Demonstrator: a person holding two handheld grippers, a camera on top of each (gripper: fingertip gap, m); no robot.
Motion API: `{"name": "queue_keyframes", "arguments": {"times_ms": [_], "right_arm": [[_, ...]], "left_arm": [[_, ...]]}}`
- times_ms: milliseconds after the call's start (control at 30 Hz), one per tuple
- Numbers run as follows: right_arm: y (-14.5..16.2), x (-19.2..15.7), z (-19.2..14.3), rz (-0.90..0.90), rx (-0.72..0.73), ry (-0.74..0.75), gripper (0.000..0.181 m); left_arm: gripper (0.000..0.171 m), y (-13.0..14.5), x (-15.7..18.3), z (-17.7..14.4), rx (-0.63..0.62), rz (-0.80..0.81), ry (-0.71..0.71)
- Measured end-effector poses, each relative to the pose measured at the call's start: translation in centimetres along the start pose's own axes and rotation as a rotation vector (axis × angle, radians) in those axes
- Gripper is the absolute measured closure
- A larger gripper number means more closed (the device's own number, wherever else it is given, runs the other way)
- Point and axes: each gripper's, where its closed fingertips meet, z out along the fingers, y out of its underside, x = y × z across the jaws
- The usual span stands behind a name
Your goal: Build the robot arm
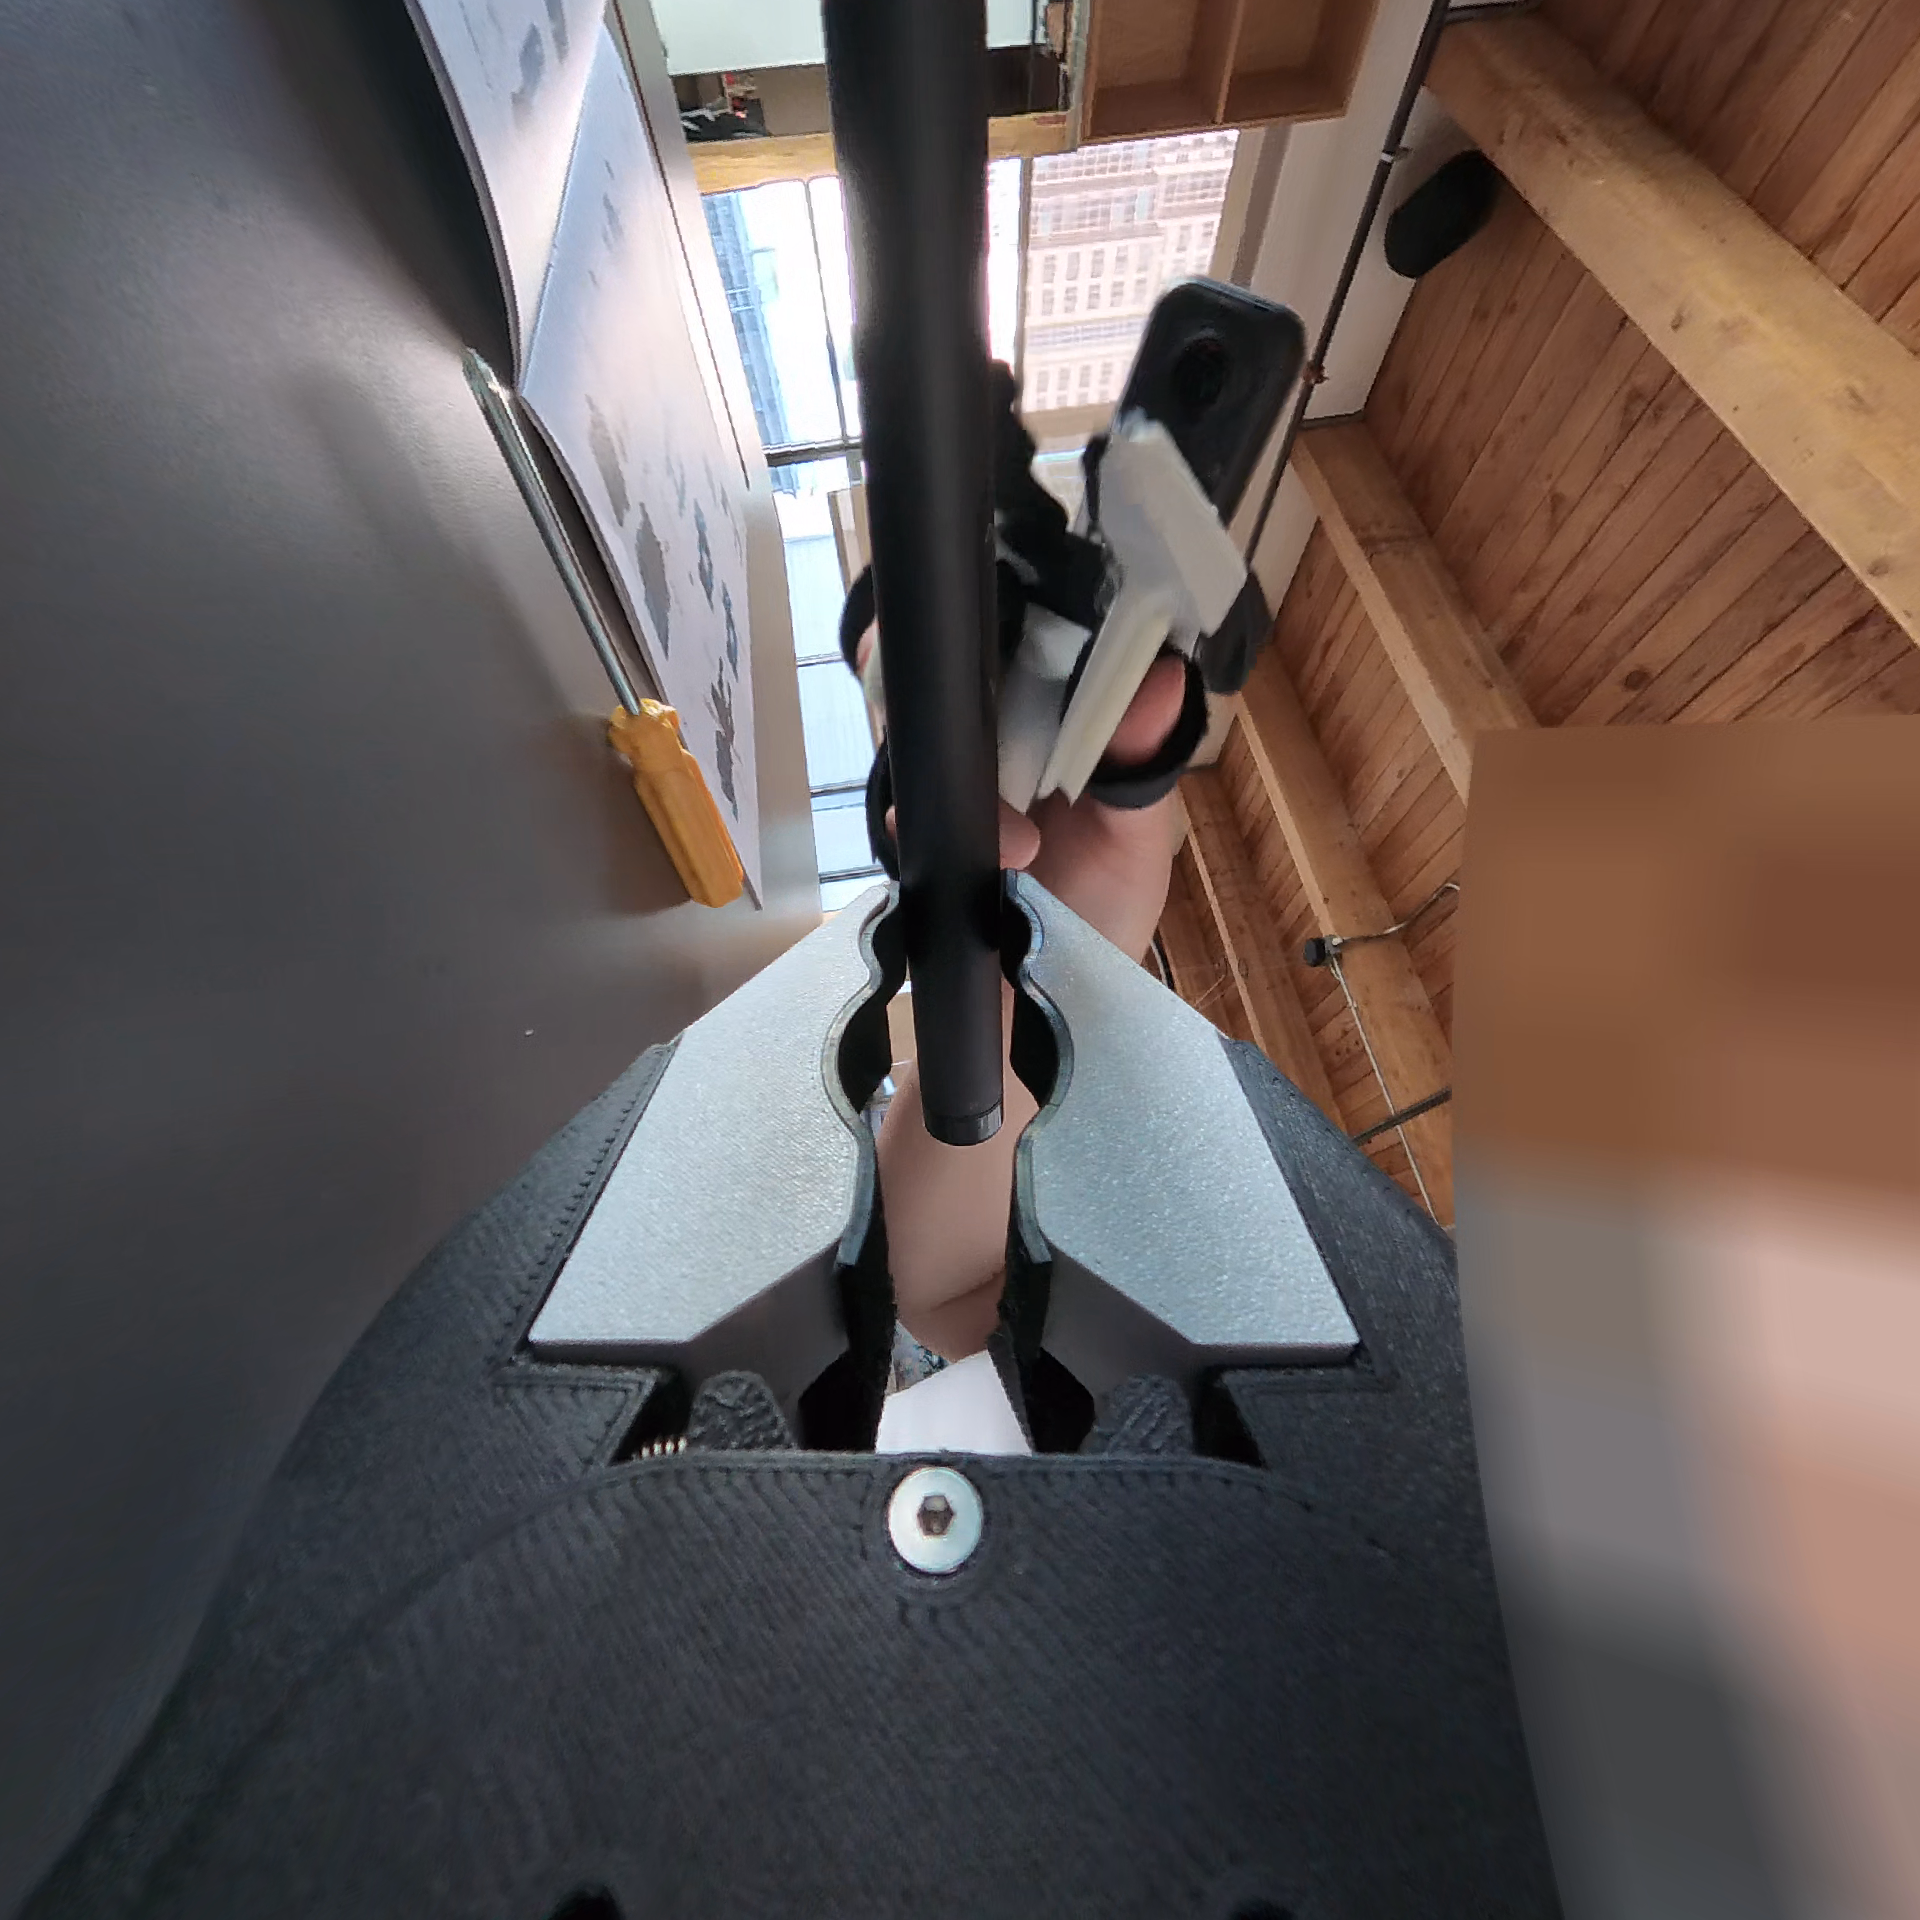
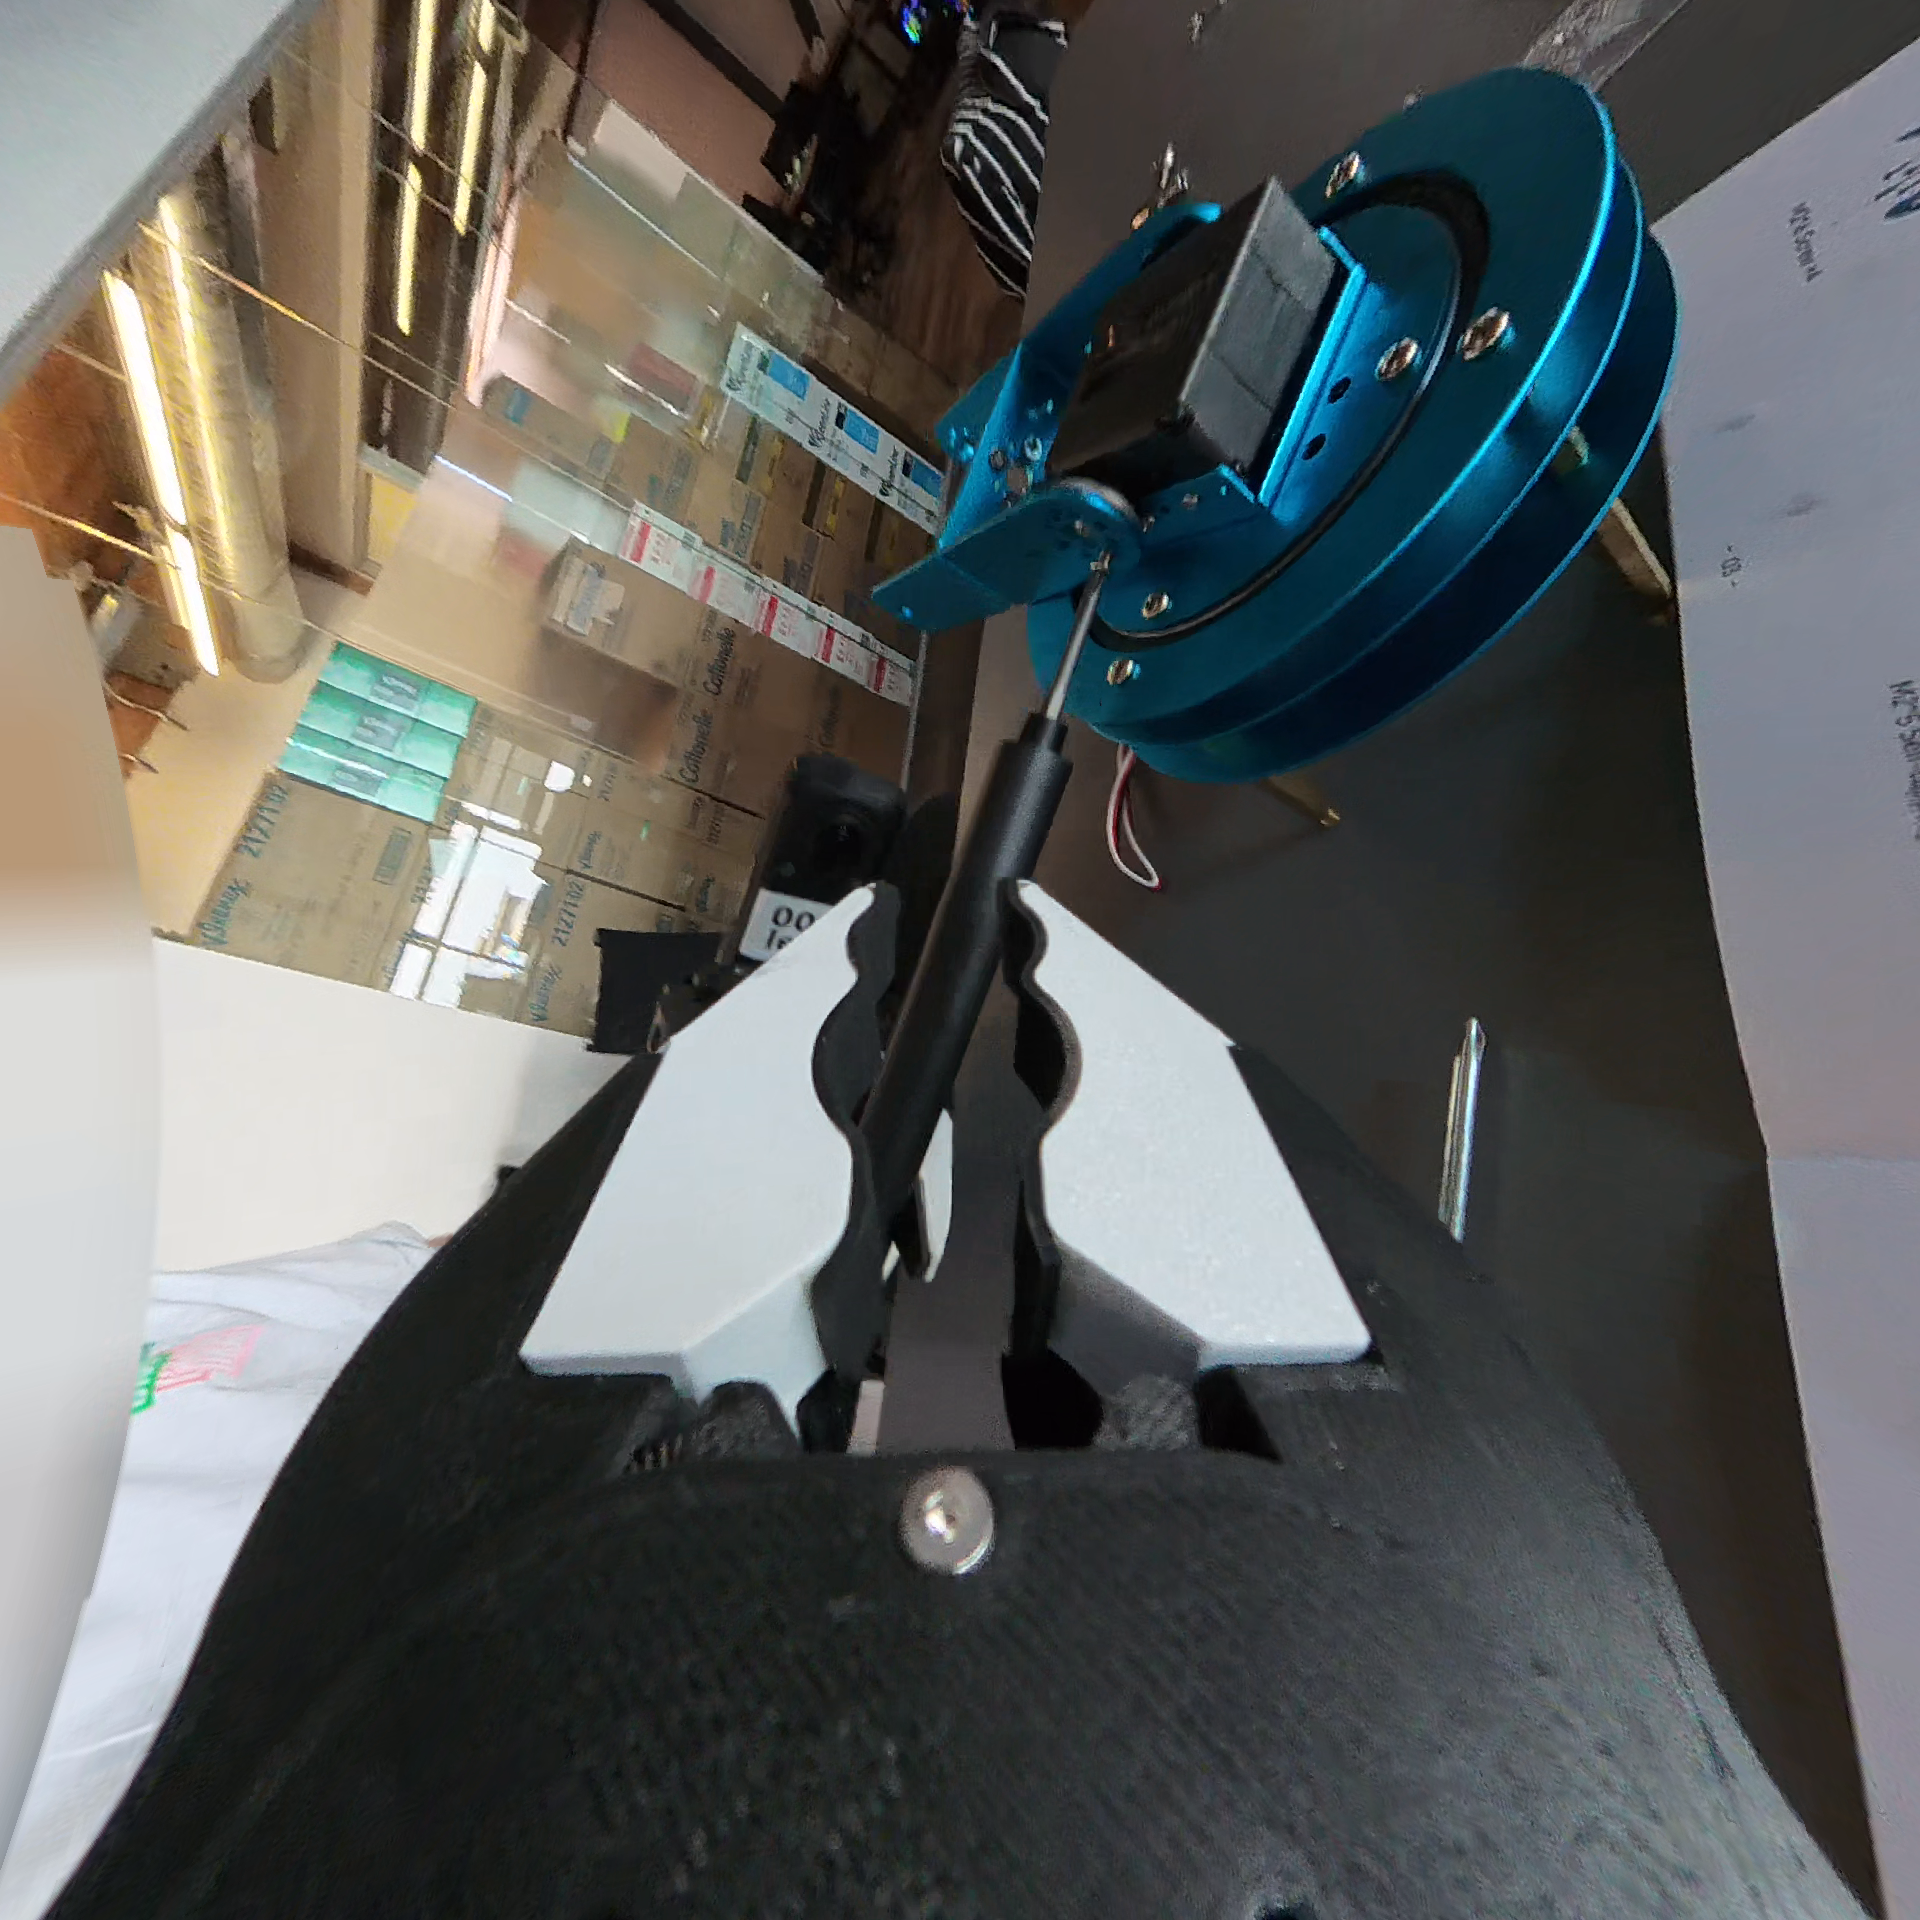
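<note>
The table (image 2: 1299, 1039) is dark grey, with white paper sheets (image 2: 1829, 727) along its right edge. On it stands a blue metal disc (image 2: 1455, 582), made of stacked round plates with brass screws on its face. A black block (image 2: 1236, 353) sits in a blue bracket (image 2: 997, 488) at its middle, and red and white wires trail from its near rim.

The right gripper (image 2: 951, 914) is closed on a slim black screwdriver (image 2: 997, 831), whose thin steel tip touches the bracket.

The left gripper (image 1: 948, 909) is clamped on a black rod (image 1: 925, 520) that runs up out of view. Left of it an orange-handled screwdriver (image 1: 675, 800) lies on the table.
</note>
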Motion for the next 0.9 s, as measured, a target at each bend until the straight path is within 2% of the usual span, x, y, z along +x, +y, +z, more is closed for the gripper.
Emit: {"name": "queue_keyframes", "arguments": {"times_ms": [67,167,267,333,433,633,900], "right_arm": [[0.7,0.5,0.1,0.002,-0.019,0.031,0.153],[1.4,1.0,0.5,0.073,-0.044,-0.003,0.148],[1.8,0.5,1.0,0.134,-0.067,-0.066,0.149],[2.1,0.4,1.3,0.128,-0.089,-0.059,0.150],[1.9,0.0,1.6,0.125,-0.094,-0.069,0.162],[1.8,0.0,1.7,0.117,-0.128,-0.046,0.163],[1.5,-0.4,1.7,0.258,-0.049,-0.210,0.164]], "left_arm": [[0.155,0.0,0.1,0.0,-0.001,-0.002,-0.003],[0.155,0.0,0.1,0.1,-0.007,0.002,-0.017],[0.155,0.0,0.1,0.1,-0.011,0.006,-0.031],[0.155,0.0,0.1,0.1,-0.011,0.007,-0.035],[0.155,0.0,0.1,0.0,-0.011,0.009,-0.041],[0.155,-0.1,0.4,0.0,-0.012,0.007,-0.021],[0.153,0.2,1.1,-0.4,-0.027,0.042,0.033]]}}
